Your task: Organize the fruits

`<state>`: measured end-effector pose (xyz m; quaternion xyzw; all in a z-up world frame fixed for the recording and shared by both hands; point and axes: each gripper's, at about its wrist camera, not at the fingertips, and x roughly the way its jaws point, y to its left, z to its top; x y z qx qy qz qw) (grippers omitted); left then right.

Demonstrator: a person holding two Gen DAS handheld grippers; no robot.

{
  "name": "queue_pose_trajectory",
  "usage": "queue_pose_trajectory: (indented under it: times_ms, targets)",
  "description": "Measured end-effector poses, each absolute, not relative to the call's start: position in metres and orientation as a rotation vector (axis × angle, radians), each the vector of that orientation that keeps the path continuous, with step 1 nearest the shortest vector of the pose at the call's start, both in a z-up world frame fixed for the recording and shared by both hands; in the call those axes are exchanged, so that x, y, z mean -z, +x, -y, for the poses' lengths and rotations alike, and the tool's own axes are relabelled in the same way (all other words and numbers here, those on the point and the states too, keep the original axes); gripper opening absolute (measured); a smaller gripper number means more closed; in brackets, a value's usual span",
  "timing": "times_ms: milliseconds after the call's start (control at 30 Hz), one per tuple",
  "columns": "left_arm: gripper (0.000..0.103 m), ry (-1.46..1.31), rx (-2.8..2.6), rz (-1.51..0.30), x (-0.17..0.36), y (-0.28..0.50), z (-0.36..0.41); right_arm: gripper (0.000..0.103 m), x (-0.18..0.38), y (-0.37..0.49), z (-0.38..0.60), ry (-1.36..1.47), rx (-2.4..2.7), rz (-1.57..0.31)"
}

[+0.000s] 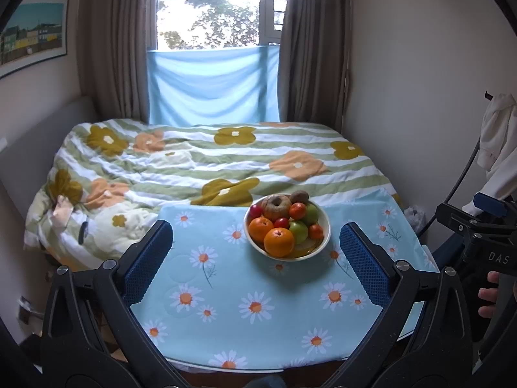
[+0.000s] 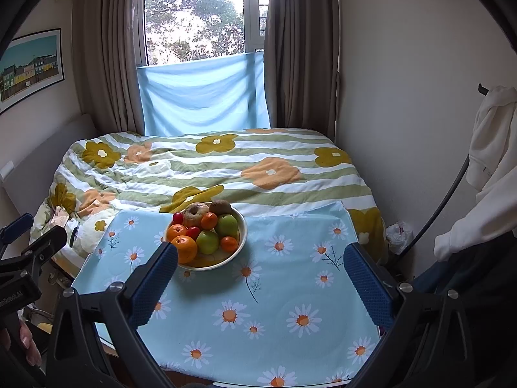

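A white bowl stands at the far side of a table with a light blue daisy cloth. It holds oranges, green apples, small red fruits, a kiwi and a brown doughnut-shaped piece. My left gripper is open and empty, above the near part of the table, short of the bowl. In the right wrist view the bowl is left of centre. My right gripper is open and empty, and its left finger overlaps the bowl's near-left edge in the image.
A bed with a flowered striped quilt lies right behind the table, under a window with grey curtains. White clothing hangs on the right wall. The other gripper shows at the right edge of the left wrist view.
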<state>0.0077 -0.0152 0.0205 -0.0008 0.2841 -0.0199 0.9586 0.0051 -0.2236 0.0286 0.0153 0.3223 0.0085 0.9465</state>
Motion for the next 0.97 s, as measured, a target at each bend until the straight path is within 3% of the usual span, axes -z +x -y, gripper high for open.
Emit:
queue_pose_trajectory:
  times_ms: [967]
  targets:
    - [0.103,-0.036,0.037,-0.565,-0.012,0.010,0.017,0.102,-0.028,0.006,0.223,0.027,-0.016,-0.657]
